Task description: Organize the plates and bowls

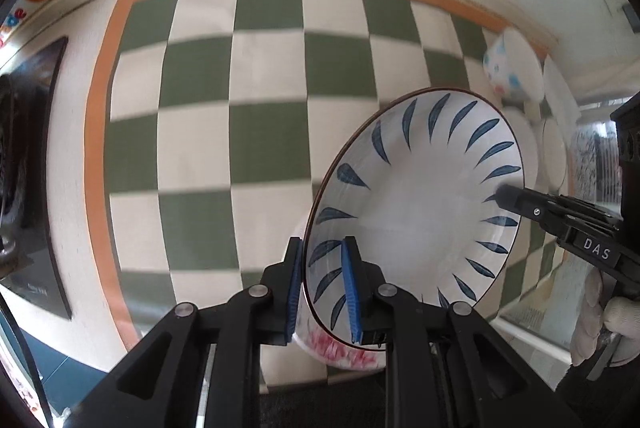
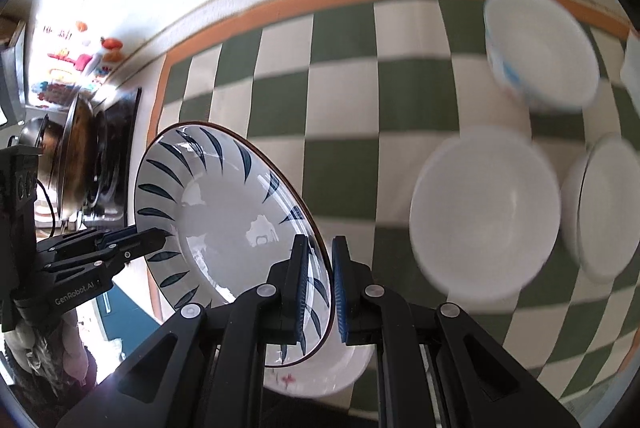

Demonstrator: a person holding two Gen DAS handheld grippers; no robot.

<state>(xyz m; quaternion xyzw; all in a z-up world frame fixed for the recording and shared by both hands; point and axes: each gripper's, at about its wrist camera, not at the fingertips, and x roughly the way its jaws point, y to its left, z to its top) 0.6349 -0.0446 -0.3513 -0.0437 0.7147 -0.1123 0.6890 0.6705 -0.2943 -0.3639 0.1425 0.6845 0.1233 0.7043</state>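
- The blue-leaf plate (image 1: 416, 211) is empty and held in the air, tilted, above the green-and-white checked cloth (image 1: 264, 99).
- Just beneath it lies a white plate with red marks (image 1: 340, 352), nothing on it.
- Further right on the cloth stand a plain white bowl (image 2: 486, 214), a bowl with blue dots (image 2: 540, 47) and another white dish (image 2: 604, 207), all blurred; the plain bowl looks empty.
- The left gripper (image 1: 322, 292) is clamped on the plate's left rim, blue pads on either face.
- The right gripper (image 2: 320, 288) pinches the opposite rim the same way.
- A wok (image 2: 76, 163) sits at far left.
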